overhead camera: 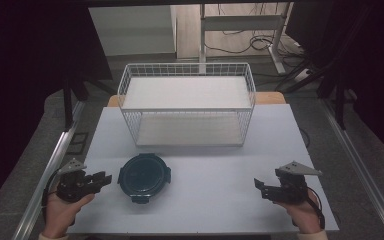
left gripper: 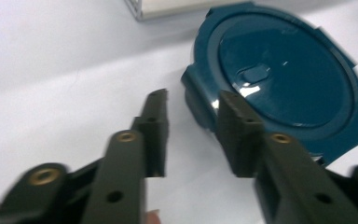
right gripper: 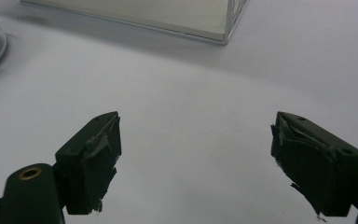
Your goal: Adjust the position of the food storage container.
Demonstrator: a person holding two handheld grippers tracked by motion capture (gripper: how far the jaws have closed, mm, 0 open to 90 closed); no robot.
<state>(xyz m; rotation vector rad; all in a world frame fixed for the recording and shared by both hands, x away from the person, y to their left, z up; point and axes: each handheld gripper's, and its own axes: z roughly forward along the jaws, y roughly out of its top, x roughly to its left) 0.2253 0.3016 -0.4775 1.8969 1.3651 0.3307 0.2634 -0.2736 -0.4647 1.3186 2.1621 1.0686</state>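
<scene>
I am holding my left gripper [overhead camera: 106,179] level, its parted jaws empty, pointing at the round dark-teal plastic lid [overhead camera: 144,176]. My right gripper [overhead camera: 259,187] is resting low over the white table [overhead camera: 215,195], jaws wide and empty.

The high view looks forward and down over the whole desk [overhead camera: 205,200] from above. Each gripper view sits low and close, looking along its own jaws. The left gripper view shares the dark lid [left gripper: 284,79] just ahead of the left hand-held gripper [overhead camera: 104,179].
</scene>
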